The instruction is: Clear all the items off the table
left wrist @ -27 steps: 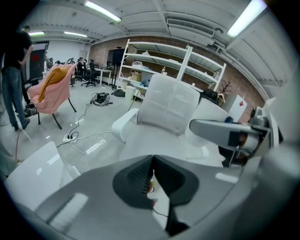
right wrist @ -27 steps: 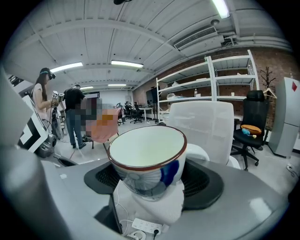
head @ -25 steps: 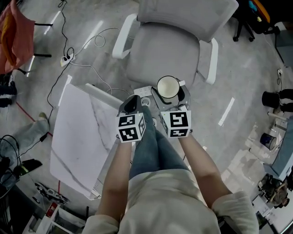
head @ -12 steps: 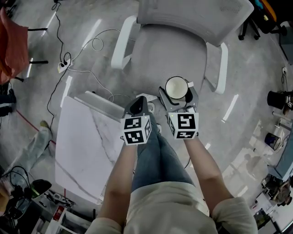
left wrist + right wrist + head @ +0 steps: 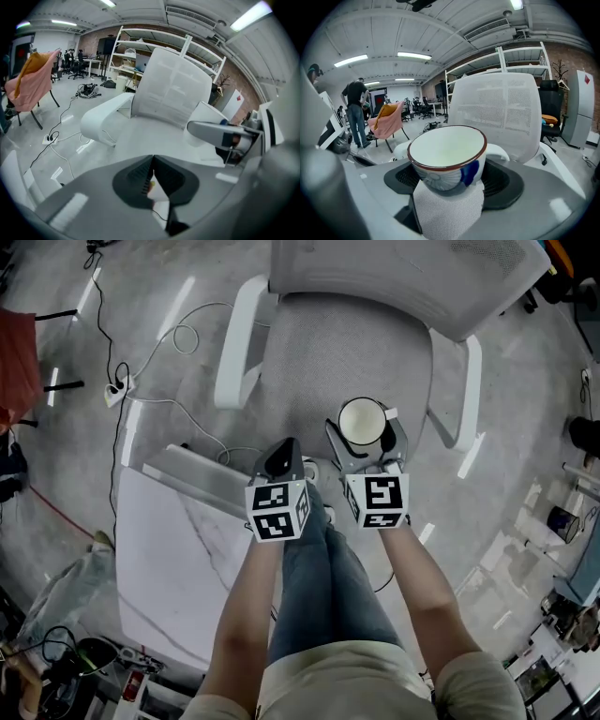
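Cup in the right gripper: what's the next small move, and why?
Probably lower the right gripper a little and set the cup on the chair seat. Its jaws are clamped on the cup, which hangs above the mesh seat and clear of the marble table, so a short descent seems enough before letting go.

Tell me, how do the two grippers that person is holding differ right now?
The right gripper has its jaws apart, clamped on a white cup with a brown rim; the left gripper has its jaws pressed together. So the right gripper carries something, while the left gripper shows nothing I can make out. Both bear a marker cube and point toward the white chair.
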{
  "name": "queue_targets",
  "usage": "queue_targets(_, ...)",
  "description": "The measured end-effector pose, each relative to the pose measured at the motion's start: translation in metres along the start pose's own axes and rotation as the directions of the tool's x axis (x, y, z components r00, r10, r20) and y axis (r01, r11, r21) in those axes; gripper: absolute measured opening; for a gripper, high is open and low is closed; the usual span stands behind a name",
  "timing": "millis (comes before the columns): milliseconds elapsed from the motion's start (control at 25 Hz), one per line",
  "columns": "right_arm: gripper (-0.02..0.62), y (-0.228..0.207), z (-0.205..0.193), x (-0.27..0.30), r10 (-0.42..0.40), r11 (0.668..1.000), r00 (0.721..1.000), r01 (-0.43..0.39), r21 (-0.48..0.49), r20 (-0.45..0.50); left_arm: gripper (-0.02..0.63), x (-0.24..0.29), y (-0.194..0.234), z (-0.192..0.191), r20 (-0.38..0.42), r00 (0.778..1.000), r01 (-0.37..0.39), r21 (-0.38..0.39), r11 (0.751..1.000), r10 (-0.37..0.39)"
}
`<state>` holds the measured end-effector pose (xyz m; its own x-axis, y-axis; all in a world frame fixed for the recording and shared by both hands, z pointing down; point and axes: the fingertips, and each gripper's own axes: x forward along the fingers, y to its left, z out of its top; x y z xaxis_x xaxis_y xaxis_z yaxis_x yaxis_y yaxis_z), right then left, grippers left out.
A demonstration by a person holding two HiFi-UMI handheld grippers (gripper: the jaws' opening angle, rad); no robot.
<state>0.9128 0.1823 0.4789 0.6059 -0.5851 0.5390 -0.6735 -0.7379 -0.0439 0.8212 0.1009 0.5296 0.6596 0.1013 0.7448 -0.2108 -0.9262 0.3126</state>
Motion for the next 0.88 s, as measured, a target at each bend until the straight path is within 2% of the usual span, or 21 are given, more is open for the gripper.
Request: queue_targets(880,0.388,-0.053,-0.052,0.115,-0.071,0.997,0.997,0.072,0.012,-0.035,0.009,0.106,0.02,-0.004,-0.057,0.996,0.065,0.064,0.996,-0.061)
